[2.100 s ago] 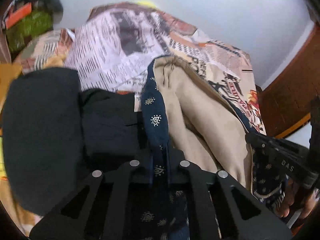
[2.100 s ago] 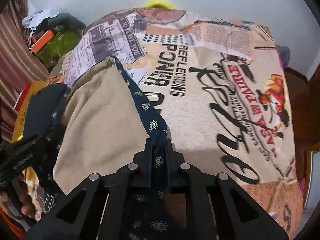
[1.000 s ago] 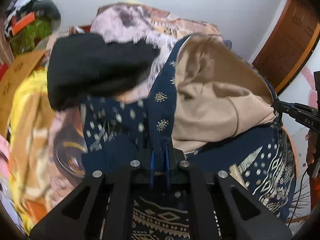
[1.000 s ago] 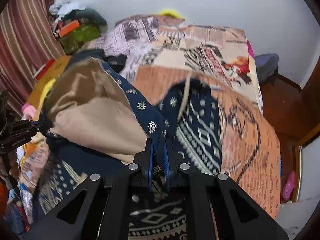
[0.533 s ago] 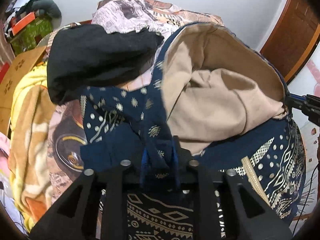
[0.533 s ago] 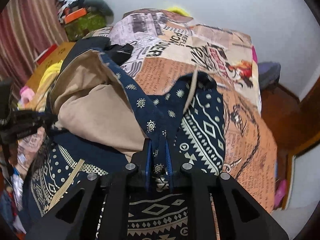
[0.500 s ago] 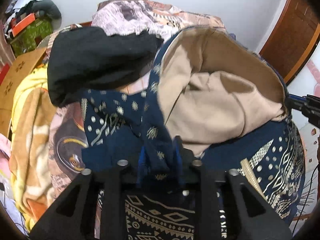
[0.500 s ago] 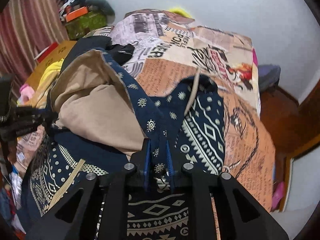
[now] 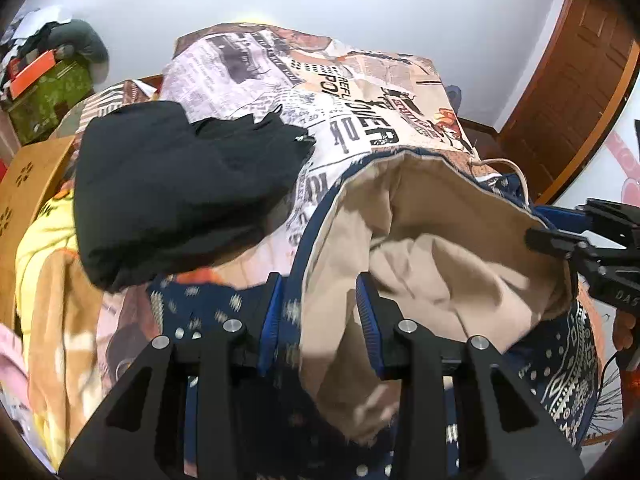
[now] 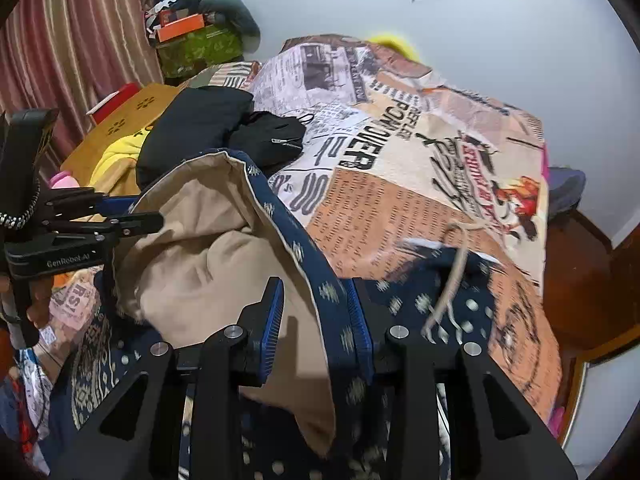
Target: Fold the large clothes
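A large navy patterned garment with a beige lining (image 9: 440, 240) lies in a heap on the bed, folded over itself, and shows in the right wrist view too (image 10: 192, 248). Its navy hem runs loose between the blue pads of my left gripper (image 9: 320, 312), whose jaws stand apart. My right gripper (image 10: 316, 312) is opening, and the hem hangs slack between its pads as well. Each gripper shows in the other's view at the garment's far corner: the right gripper (image 9: 560, 222), the left gripper (image 10: 146, 210). A beige drawstring (image 10: 456, 272) trails over the navy cloth.
A pile of black clothes (image 9: 180, 192) lies on the newspaper-print bedcover (image 10: 400, 200) beyond the garment. A yellow blanket (image 9: 40, 248) and a cardboard box (image 10: 120, 128) lie at the left. A green box (image 10: 200, 48) stands by the curtain. A wooden door (image 9: 568, 100) stands at the right.
Both grippers were shut on the navy hem and now their jaws stand apart. The garment has slumped lower on the bed, and both hands have drawn back from it.
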A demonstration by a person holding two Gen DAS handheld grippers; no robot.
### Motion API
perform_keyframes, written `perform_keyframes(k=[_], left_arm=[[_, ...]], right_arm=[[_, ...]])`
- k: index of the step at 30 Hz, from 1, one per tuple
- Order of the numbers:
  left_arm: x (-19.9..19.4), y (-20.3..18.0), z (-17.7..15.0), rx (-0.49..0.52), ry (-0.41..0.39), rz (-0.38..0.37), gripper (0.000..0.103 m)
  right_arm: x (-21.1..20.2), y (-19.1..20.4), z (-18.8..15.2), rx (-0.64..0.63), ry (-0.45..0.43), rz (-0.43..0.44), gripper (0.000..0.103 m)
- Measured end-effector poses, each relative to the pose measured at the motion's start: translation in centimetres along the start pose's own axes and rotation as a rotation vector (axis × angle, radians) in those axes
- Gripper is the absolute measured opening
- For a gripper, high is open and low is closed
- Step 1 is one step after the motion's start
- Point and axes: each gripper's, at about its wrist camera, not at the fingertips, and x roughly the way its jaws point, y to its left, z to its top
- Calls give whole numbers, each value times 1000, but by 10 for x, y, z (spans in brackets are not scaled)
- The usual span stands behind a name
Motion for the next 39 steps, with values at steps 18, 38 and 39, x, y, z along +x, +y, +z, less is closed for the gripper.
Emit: perform_keyframes(k=[18,38,39], left_arm=[[47,-1,33,-46,49,-127,9],[-92,-50,-25,41,-80,-253,3],[-98,-53,-33,47,-77,-251,3]], right_arm=[[39,2,19,54,60,111,22],[-78,19,-31,36,-77,175,7],[-81,18,-37,41,-76,177,7]])
